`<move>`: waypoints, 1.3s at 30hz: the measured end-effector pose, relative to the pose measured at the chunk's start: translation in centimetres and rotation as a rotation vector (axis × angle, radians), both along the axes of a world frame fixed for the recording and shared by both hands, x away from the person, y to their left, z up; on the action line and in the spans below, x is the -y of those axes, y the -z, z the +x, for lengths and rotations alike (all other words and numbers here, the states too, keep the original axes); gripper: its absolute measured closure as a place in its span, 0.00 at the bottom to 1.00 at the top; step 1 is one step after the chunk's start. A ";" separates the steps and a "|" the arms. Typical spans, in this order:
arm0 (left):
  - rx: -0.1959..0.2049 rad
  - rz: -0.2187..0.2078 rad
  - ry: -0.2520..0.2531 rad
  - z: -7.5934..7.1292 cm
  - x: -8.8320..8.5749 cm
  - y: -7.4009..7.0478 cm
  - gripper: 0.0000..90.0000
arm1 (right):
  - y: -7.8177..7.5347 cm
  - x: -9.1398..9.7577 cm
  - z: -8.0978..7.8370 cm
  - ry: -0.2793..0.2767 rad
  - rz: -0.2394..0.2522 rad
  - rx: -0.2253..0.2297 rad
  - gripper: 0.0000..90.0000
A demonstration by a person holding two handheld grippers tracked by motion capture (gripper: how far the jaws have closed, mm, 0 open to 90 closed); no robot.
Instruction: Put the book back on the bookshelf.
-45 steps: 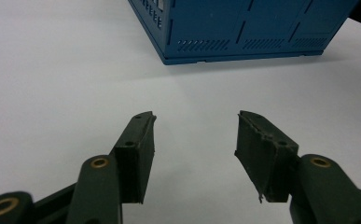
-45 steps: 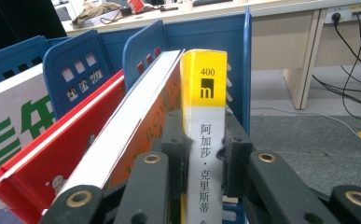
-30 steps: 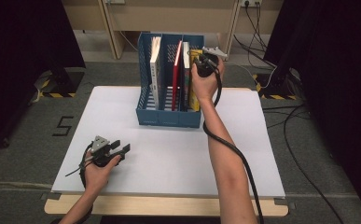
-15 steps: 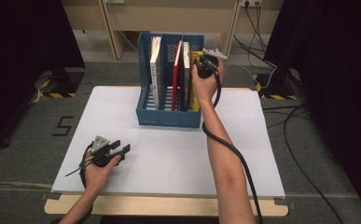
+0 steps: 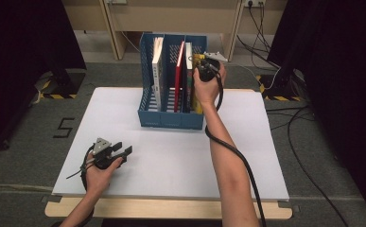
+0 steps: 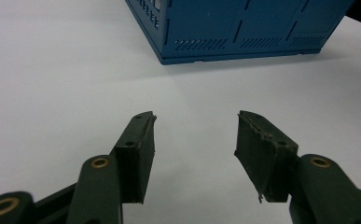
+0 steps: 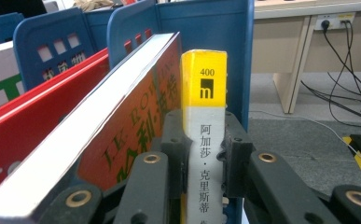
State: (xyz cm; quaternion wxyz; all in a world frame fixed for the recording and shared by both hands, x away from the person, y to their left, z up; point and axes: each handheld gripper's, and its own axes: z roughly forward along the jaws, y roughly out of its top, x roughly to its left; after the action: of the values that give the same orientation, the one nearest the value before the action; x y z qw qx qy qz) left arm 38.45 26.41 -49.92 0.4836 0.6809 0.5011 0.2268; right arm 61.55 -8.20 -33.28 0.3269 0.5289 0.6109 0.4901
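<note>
Right tool (image 7: 201, 161) clamped on yellow-topped book's (image 7: 205, 116) spine, apparently in rack's (image 5: 171, 118) rightmost slot.

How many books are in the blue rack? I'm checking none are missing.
4: a white book in the left slot, a red book and dark book further right, a yellow-spined book rightmost; thin ones may hide.
</note>
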 end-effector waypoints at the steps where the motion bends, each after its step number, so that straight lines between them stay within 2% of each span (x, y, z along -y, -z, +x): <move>1: 0.001 -0.002 0.000 0.0 0.0 0.0 0.51 | 0.0 0.0 -0.1 0.000 -0.008 -0.002 0.84; 5: 0.001 0.003 0.001 0.0 0.0 0.0 0.51 | -0.1 0.0 -0.4 -0.008 -0.014 -0.014 0.84; 10: 0.002 0.003 0.002 0.0 0.1 0.0 0.51 | -0.5 0.3 -1.1 -0.034 -0.018 -0.052 0.84; 20: 0.005 0.013 0.007 -0.1 0.2 0.0 0.51 | -0.8 1.1 -3.8 -0.062 -0.016 -0.126 0.83; 26: 0.005 0.011 0.004 -0.1 0.2 0.0 0.51 | -0.5 1.1 -5.0 -0.083 -0.038 -0.141 0.82; 28: 0.005 0.011 0.004 -0.1 0.2 0.0 0.51 | -0.4 1.1 -5.4 -0.085 -0.028 -0.151 0.81; 31: 0.004 0.013 0.005 -0.1 0.2 0.0 0.51 | -0.2 1.0 -6.0 -0.088 -0.045 -0.147 0.80; 39: 0.006 0.012 0.008 -0.2 0.3 0.0 0.51 | 0.5 0.8 -7.2 -0.067 -0.043 -0.143 0.78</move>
State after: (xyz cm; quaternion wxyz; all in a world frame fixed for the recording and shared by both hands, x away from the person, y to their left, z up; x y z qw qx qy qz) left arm 38.28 26.13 -49.89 0.4819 0.6849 0.4958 0.2298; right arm 54.34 -9.05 -33.83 0.2771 0.5350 0.6602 0.4485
